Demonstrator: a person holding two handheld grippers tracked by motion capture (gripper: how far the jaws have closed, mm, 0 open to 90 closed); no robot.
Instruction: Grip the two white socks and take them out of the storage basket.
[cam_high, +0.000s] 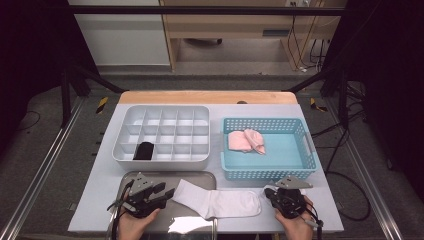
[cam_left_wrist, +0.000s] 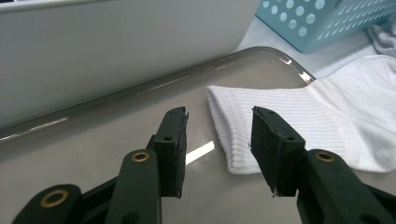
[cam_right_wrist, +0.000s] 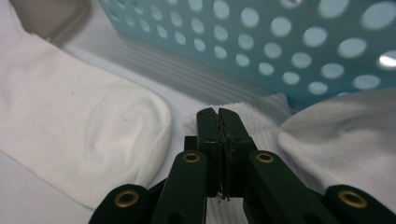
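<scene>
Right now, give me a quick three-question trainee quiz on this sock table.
1. True or false: the black rolled sock sits in the white compartment organiser.
2. What lies in the light blue perforated plastic basket? A) pink socks B) white sock C) nothing
3. Which gripper's jaws stand apart?

Key: 1 true. 2 A, the pink socks. 3 The left gripper, at the cuff of the flat white sock on the grey metal tray.

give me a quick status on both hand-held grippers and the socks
Left hand-held gripper open at flat white sock's cuff. Right hand-held gripper shut, second white sock beneath. Blue basket close ahead.
</scene>
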